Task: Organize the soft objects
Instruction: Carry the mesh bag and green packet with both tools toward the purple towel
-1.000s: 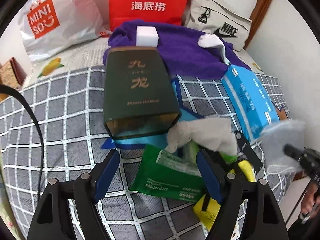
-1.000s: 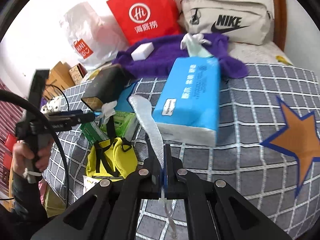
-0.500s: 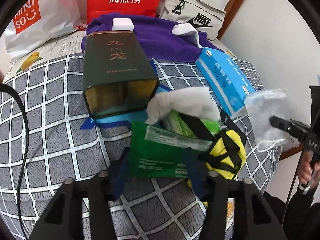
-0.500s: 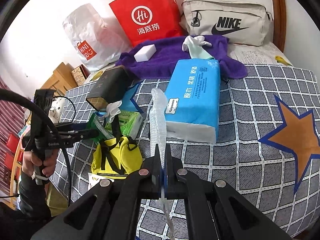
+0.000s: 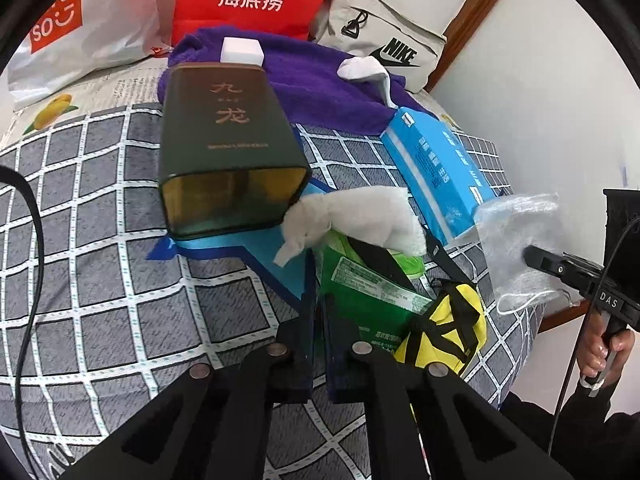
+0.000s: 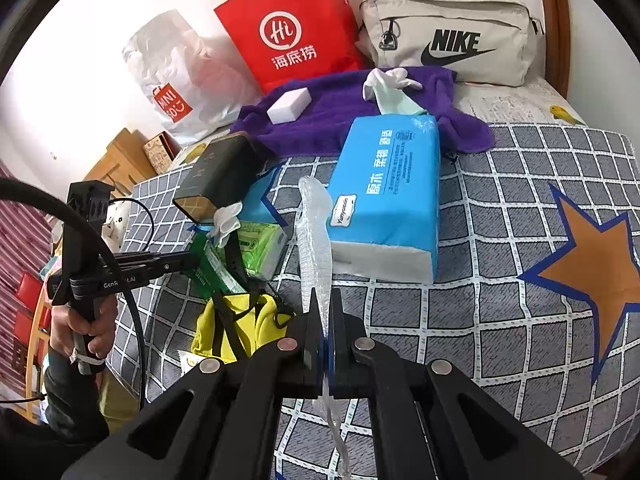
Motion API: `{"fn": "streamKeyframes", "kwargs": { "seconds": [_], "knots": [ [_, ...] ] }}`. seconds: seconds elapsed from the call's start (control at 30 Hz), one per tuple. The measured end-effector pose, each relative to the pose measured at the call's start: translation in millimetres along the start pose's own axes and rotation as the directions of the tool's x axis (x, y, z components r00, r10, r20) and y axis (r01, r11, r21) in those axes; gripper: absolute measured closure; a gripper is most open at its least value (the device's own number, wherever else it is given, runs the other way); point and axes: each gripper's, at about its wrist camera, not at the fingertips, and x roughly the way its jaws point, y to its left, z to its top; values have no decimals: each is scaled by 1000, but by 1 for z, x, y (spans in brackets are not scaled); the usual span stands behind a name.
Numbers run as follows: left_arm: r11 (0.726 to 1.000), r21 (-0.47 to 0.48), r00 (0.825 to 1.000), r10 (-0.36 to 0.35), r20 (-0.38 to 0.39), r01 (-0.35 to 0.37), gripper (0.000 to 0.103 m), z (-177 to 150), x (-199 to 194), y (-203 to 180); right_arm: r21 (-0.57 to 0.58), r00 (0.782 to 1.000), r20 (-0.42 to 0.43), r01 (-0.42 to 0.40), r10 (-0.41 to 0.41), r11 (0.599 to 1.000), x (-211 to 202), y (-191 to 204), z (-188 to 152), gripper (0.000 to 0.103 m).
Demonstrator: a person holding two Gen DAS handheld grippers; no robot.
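Observation:
My left gripper [image 5: 319, 296] is shut on the left edge of a dark green packet [image 5: 372, 292], which is tipped up on the checked bedspread [image 5: 100, 280]. A white cloth [image 5: 360, 216] and a yellow pouch with black straps [image 5: 444, 328] lie against the packet. From the right wrist view, the left gripper [image 6: 192, 260] meets the green packet [image 6: 208, 276] beside a pale green tissue pack [image 6: 262, 246]. My right gripper [image 6: 329, 312] is shut on a clear bubble-wrap piece [image 6: 314, 232], held above the bed and also seen as the bubble wrap [image 5: 516, 240].
A dark green tin [image 5: 228, 148] lies just behind the packet. A blue tissue pack [image 6: 388, 200] sits mid-bed. Behind are a purple towel [image 6: 340, 120] with a white sponge [image 6: 289, 105], a red paper bag [image 6: 292, 28], a beige Nike bag [image 6: 452, 44] and a white Miniso bag [image 6: 172, 80].
My left gripper's jaws went from wide open around the green packet to shut on its edge, and the packet tipped up. The right gripper kept still with the bubble wrap.

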Motion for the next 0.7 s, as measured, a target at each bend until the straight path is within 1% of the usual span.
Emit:
{"fn": "streamKeyframes", "kwargs": {
  "seconds": [0.13,0.23,0.37,0.5,0.7],
  "knots": [
    [1000,1,1000,15,23,-15,99,1,-12,-1,-6,999,29,17,-17,1000,-8,4,4,102],
    [1000,-21,998,19,57,-17,99,5,-24,-1,-18,998,55,34,-33,999,-16,9,8,102],
    [1000,-12,994,24,104,-23,99,15,-42,-7,-31,995,93,51,-48,998,-26,15,15,102],
    [999,-8,988,41,149,-40,99,29,-57,-10,-37,991,114,74,-69,997,-30,16,25,102],
    [1000,-12,982,16,186,-14,99,48,-69,-12,-53,989,127,87,-79,995,-31,19,37,102]
  ]
}}
